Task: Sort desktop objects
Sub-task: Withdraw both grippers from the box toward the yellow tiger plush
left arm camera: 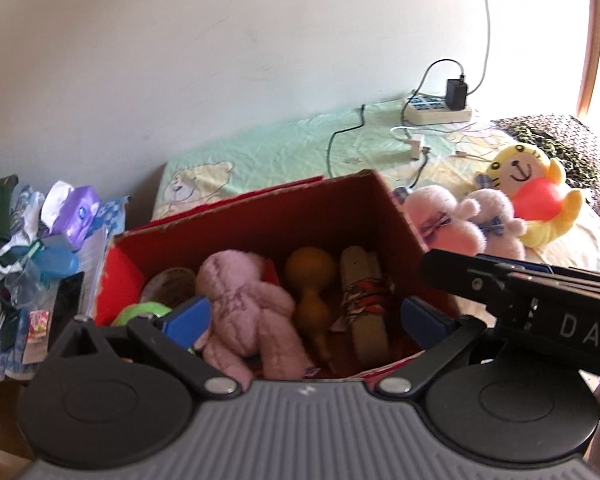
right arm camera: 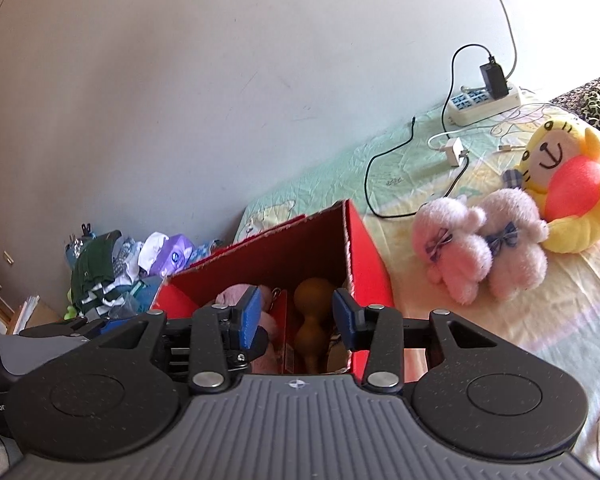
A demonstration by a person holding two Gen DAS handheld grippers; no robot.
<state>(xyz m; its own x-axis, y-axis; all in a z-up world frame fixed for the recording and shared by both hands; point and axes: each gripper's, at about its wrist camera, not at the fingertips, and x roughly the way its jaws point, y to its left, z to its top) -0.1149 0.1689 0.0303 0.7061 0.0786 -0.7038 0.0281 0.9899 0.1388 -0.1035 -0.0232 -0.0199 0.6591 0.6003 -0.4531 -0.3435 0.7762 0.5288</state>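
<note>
A red cardboard box point(left arm camera: 376, 204) point(right arm camera: 364, 256) stands open on the bed. Inside lie a pink plush bear point(left arm camera: 248, 312) point(right arm camera: 236, 294), a yellow gourd-shaped toy point(left arm camera: 312, 300) point(right arm camera: 312, 328), a white roll with red pattern point(left arm camera: 366, 304), a tape roll point(left arm camera: 172, 286) and something green point(left arm camera: 140, 314). My left gripper point(left arm camera: 306, 318) hangs open over the box, with the bear lying loose between its blue pads. My right gripper point(right arm camera: 296, 316) is open above the box's right part, empty. Two pale pink plush toys point(left arm camera: 460, 224) point(right arm camera: 480, 248) and a yellow plush cat point(left arm camera: 536, 196) point(right arm camera: 568, 184) lie on the bed to the right.
A power strip point(left arm camera: 436, 110) point(right arm camera: 484, 104) with a black charger and several cables lies at the back by the wall. To the left of the box is a cluttered heap point(left arm camera: 40, 240) point(right arm camera: 120, 272) of tissues, packets and cloth. The right gripper's body point(left arm camera: 540, 300) crosses the left wrist view.
</note>
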